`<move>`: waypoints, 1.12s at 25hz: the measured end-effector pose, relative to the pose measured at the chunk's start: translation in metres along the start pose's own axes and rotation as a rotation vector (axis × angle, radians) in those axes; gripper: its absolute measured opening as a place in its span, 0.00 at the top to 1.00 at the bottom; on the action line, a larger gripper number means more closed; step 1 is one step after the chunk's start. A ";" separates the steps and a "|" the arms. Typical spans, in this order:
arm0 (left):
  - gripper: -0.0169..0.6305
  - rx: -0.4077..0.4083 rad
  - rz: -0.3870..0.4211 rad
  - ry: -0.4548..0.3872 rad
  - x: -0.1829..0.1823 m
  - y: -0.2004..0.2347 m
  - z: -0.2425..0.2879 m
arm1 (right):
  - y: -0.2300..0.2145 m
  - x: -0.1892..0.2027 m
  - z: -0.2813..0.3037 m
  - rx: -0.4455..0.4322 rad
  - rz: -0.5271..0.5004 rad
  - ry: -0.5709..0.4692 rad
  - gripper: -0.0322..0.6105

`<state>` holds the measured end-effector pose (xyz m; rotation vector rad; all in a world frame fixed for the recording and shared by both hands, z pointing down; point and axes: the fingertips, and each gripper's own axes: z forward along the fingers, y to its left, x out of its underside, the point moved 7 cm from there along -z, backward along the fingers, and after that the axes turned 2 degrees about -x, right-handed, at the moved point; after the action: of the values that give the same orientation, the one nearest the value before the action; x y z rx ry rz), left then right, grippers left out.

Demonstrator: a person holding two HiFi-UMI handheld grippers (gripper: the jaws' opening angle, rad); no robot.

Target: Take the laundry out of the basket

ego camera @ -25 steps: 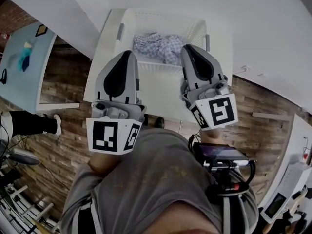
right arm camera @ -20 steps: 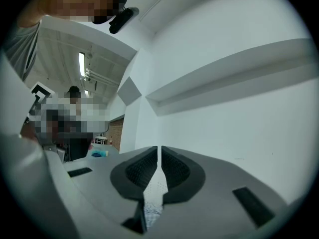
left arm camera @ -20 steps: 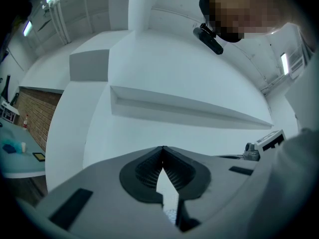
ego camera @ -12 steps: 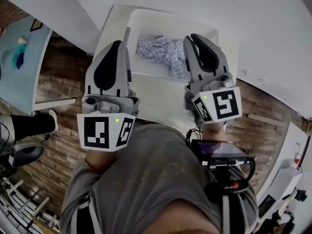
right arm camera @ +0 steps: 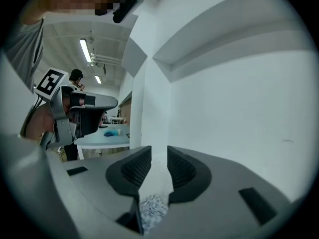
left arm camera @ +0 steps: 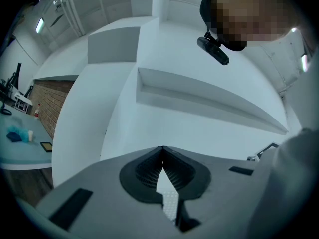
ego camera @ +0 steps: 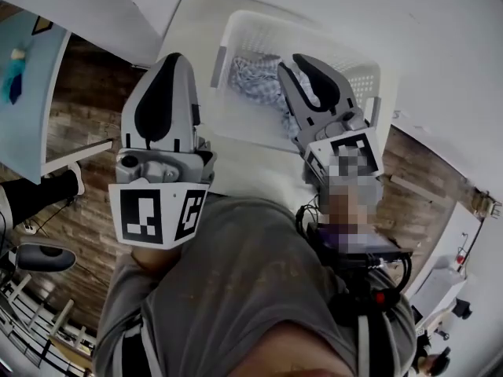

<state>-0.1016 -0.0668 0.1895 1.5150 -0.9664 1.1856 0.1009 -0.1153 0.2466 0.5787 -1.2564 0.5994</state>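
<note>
Fingers (left arm camera: 147, 171) of the left gripper (left arm camera: 162, 148) are pressing together at their tips with nothing between them, and this gripper (ego camera: 169, 60) is hanging over the white worktop (ego camera: 244, 163) just beside the basket's left side. Fingers (right arm camera: 134, 168) of the right gripper (right arm camera: 158, 151) are standing a little apart, having just been opening, and they are pinching nothing; through their gap a scrap of the checked laundry (right arm camera: 152, 205) is showing below, blurred and cut off by the gripper's body. From the head view, the right gripper (ego camera: 289, 60) is reaching over the white lattice basket (ego camera: 360, 78) and covering part of its near wall and its right half, so how far the cloth is spreading there is hard to tell. Inside the basket, the checked laundry (ego camera: 255, 81) is lying crumpled against the left and middle of the floor, and it is the only thing showing in there.
</note>
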 end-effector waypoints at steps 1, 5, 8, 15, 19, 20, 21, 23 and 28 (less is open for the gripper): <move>0.96 -0.005 -0.006 0.010 0.002 0.004 0.003 | -0.001 0.005 0.006 -0.013 0.001 0.022 0.78; 0.96 -0.027 -0.030 0.049 0.010 0.022 0.010 | 0.000 0.020 0.025 -0.062 0.002 0.103 0.75; 0.96 -0.030 -0.039 0.064 0.016 0.034 0.018 | 0.002 0.030 0.041 -0.096 -0.003 0.146 0.73; 0.96 -0.051 -0.096 0.120 0.040 0.060 0.040 | 0.003 0.068 0.069 -0.174 -0.010 0.290 0.67; 0.96 -0.058 -0.132 0.140 0.053 0.078 0.051 | 0.011 0.088 0.081 -0.214 -0.004 0.371 0.62; 0.96 -0.059 -0.138 0.140 0.053 0.078 0.052 | 0.013 0.090 0.078 -0.226 -0.011 0.393 0.61; 0.96 -0.059 -0.145 0.140 0.052 0.078 0.052 | 0.016 0.092 0.075 -0.237 -0.019 0.416 0.59; 0.96 -0.057 -0.164 0.147 0.055 0.080 0.053 | 0.019 0.098 0.072 -0.249 -0.023 0.461 0.57; 0.96 -0.057 -0.223 0.191 0.084 0.103 0.064 | 0.027 0.129 0.085 -0.254 -0.004 0.587 0.53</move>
<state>-0.1665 -0.1555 0.2872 1.3962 -0.6789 1.1099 0.0498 -0.1421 0.3924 0.1682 -0.7572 0.5432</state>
